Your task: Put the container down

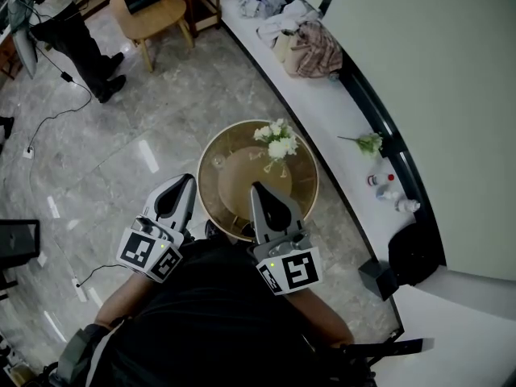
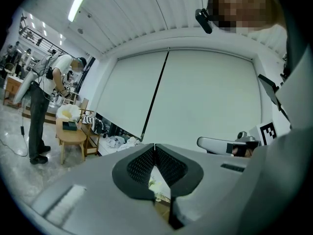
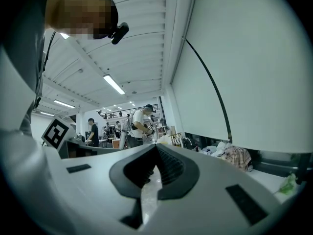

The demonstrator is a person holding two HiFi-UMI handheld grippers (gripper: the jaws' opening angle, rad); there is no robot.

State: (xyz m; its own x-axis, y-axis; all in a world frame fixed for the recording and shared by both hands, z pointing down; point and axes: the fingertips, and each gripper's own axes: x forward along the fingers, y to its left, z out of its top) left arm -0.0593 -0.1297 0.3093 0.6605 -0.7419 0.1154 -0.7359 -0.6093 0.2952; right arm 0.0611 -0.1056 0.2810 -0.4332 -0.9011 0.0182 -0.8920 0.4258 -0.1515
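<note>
Left gripper (image 1: 187,179) and right gripper (image 1: 256,187) hover at the near edge of the table (image 1: 211,147), by the flowers (image 1: 276,139) — both claws together and empty, suggesting the container is already down.

The flowers (image 1: 276,141) are white, the table (image 1: 208,185) gold, the left gripper (image 1: 188,181) pale grey.

Floor (image 1: 161,111): polished grey stone slabs with pale veining and glare streaks. A black cable (image 1: 60,113) lies across it.

Wall side: a white curved ledge (image 1: 322,115) runs beneath closed pale roller blinds (image 2: 205,97), which are split by a dark seam (image 2: 156,94).

Ceiling (image 2: 142,9): white ribbed panels, with one strip light (image 2: 79,1) lit.

Furniture: a round wooden side table (image 1: 157,18) and a round brass-coloured tabletop (image 1: 211,188) just beside the ledge.
</note>
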